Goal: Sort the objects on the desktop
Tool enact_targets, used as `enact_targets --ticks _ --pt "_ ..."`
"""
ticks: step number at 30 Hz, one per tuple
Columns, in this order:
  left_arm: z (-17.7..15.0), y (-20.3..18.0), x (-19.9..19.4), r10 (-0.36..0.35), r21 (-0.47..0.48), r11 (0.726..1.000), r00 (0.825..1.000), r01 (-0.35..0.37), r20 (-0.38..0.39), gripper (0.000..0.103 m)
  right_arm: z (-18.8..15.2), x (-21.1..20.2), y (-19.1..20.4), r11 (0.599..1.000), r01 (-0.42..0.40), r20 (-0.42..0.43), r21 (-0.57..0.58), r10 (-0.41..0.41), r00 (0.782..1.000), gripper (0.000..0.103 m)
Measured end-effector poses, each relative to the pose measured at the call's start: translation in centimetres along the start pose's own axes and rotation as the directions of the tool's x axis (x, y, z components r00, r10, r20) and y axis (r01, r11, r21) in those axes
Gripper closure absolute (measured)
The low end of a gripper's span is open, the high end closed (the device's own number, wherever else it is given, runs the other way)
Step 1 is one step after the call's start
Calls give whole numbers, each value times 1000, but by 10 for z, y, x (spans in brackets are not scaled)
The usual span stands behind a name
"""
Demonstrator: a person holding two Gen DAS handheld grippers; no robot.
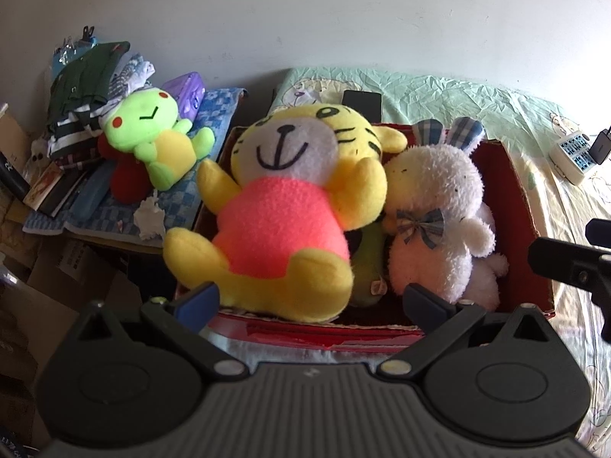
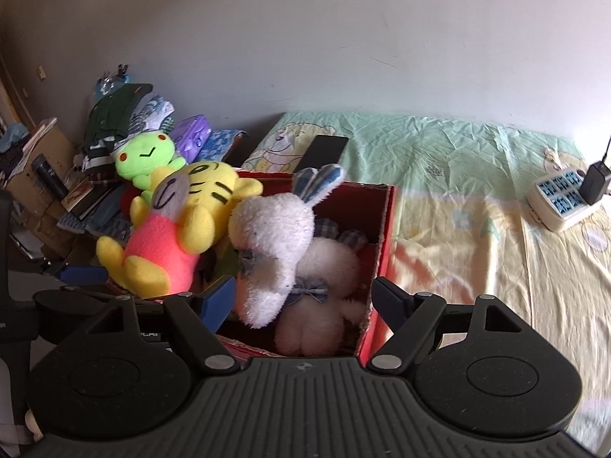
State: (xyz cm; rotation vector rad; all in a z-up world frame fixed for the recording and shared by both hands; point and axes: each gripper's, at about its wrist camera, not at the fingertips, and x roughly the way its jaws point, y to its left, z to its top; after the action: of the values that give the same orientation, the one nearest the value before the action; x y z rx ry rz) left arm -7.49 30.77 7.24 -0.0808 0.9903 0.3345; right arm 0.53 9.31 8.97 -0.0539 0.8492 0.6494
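A red cardboard box sits on the bed and holds plush toys. A yellow tiger plush in a pink shirt lies in its left side. A white rabbit plush with plaid ears lies beside it; a second white rabbit lies under it. My left gripper is open and empty, just in front of the tiger's feet at the box's near edge. My right gripper is open and empty over the box's near right part, around the rabbits without touching them.
A green frog plush lies on a blue checked cloth left of the box, by a clothes pile. A black phone lies behind the box. A power strip is far right on the bedsheet.
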Motion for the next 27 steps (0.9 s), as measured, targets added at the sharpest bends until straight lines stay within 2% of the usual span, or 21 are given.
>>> enact_targets --ticks 4,11,17,27 --pt "1 -2 3 -1 8 1000 1000 1 -8 1 2 0 3 1000 25 6 -7 -25 1000 23" --pt "1 -8 3 3 23 1000 1000 -3 -4 1 9 3 12 999 7 12 -43 -7 1000 23" --pt "-1 -1 -1 32 -1 999 999 -32 20 1 12 7 16 999 27 11 -47 -26 1000 23" --pt "-4 2 -2 27 -23 999 1000 -27 8 1 12 6 21 997 53 37 -56 -51 998 23"
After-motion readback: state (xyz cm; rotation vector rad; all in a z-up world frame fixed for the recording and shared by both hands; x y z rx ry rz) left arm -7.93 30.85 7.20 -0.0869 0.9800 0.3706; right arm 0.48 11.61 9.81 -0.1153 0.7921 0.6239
